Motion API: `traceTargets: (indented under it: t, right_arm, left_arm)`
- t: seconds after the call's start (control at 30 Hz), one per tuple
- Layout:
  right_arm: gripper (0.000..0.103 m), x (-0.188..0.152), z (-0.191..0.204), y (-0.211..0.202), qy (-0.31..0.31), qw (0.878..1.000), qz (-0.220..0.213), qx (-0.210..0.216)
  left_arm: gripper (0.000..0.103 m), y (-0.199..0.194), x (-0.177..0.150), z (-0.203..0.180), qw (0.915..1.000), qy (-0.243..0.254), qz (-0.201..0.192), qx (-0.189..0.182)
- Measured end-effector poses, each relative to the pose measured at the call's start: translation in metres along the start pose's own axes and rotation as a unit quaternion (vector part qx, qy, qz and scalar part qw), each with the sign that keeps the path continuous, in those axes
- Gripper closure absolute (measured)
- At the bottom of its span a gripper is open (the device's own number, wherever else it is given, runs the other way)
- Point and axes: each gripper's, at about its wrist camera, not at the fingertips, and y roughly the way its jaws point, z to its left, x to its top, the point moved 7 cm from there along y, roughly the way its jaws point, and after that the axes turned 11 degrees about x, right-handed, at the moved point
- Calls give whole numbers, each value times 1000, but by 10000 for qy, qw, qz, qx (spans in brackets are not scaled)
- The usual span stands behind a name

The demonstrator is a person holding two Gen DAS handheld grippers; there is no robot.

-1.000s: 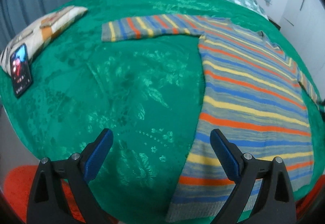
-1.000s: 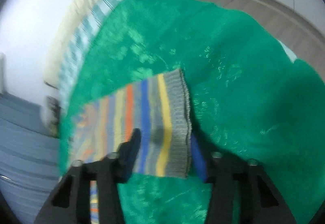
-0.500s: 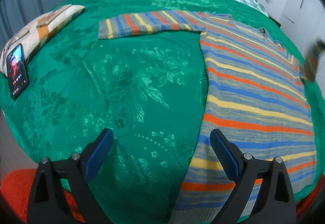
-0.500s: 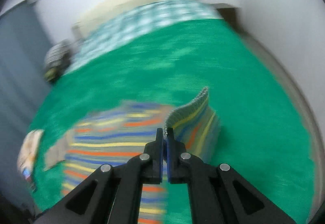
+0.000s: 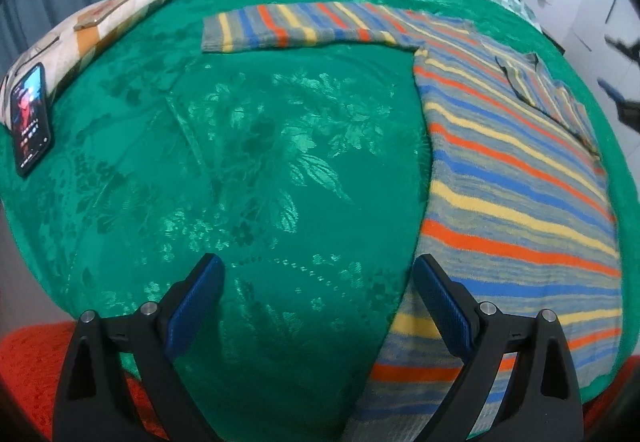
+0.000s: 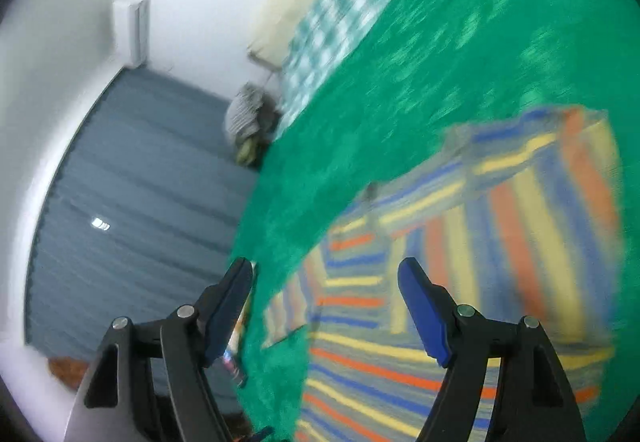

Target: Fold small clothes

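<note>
Item: striped sweater [image 5: 520, 177], knitted in grey, blue, yellow and orange bands, lying flat on the green bedspread [image 5: 248, 161] toward the right side of the bed. One sleeve [image 5: 296, 27] extends straight out to the left across the spread; the opposite sleeve [image 5: 556, 97] lies folded inward over the upper body of the garment. Left tongs [image 5: 318, 306]: spread wide, empty, hanging over bare bedspread just beside the sweater's lower hem edge, touching nothing. Right tongs [image 6: 326, 306]: jaws opening, nothing between them, held above the garment; that view is blurred, so fine detail of the cloth below is uncertain. Other articles: phone [image 5: 30, 117] leaning against a patterned cushion [image 5: 100, 21] at the far left, well apart from the work. Step in hand, as judged: the first sleeve fold appears done and just released. Next move calls for: a pinch on the cuff of the outstretched left sleeve, carried over onto the body to match, laid flat without dragging the torso; the body folds would follow.
</note>
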Motion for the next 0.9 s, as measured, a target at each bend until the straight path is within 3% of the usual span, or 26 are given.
traceTargets:
  t: [0.07,0.2,0.27,0.33,0.37,0.43,0.5,0.53,0.63,0.77,0.83,0.9]
  right_arm:
    - [28,8,-19,-13,-47,9982,66,-598]
    - [32,-3,-60,-16,275,9940,419,-974]
    - [34,-16,-89,-13,474,9871,573,-1417]
    - [56,-26,-119,-17,480,9711,683,-2234]
    - [72,-28,-124,-24,372,9685,598,-2390]
    - [73,-27,-122,-38,240,9677,378,-2481]
    - [56,-27,-111,-53,-22,9617,236,-2732]
    - [55,-30,-101,-59,-226,9593,242,-2806]
    - [55,-57,-60,-59,-1006,9563,624,-2674]
    - [55,-108,-35,-50,-1542,9500,1289,-2389]
    - [55,-134,-40,-49,-1623,9425,1550,-2475]
    - [55,-150,-54,-59,-1575,9317,1566,-2876]
  left_arm:
    - [6,2,-1,-3,10000,27,30,-4]
    - [6,2,-3,-8,9999,146,6,83]
    - [6,3,-4,-9,9997,191,-6,140]
    - [6,3,-5,-8,9997,210,-3,160]
    - [6,3,-5,-8,9997,209,0,157]
    - [6,4,-4,-7,9997,193,17,138]
    - [6,5,-3,-7,9998,179,31,123]
    - [6,5,-4,-8,9998,177,32,116]
    - [6,5,-4,-9,9997,213,51,98]
    - [4,6,-8,-12,9995,305,92,91]
    - [3,6,-9,-12,9994,332,109,76]
    - [1,8,-11,-12,9993,344,149,58]
